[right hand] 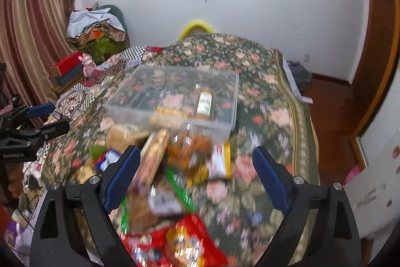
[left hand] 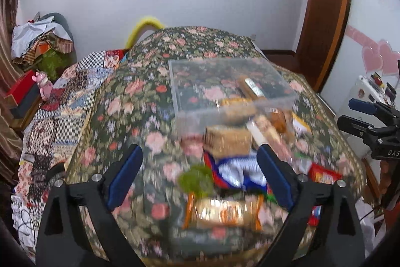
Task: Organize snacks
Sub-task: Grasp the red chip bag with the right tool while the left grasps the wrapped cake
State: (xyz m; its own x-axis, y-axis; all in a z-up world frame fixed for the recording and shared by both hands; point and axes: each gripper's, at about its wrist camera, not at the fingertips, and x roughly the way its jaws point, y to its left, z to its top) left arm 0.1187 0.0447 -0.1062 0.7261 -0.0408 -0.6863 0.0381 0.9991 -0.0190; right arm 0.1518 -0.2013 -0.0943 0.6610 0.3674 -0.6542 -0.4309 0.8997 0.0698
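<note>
Crinkly foil snack packets (right hand: 175,182) lie heaped at lower centre, before the clear plastic box (right hand: 175,96); judged light, soft, slippery, crushable; pinch each by a sealed edge; left gripper (left hand: 200,177) and right gripper (right hand: 195,177) both gape, empty.

We record one bed (left hand: 155,81) under a dark floral cover (right hand: 265,101). Directly on it we list: a clear plastic box (left hand: 180,81), toward the far side; just before its near wall, a loose heap of snack packets (left hand: 225,164); a red packet (right hand: 185,239) nearest us. Contents blurred.
</note>
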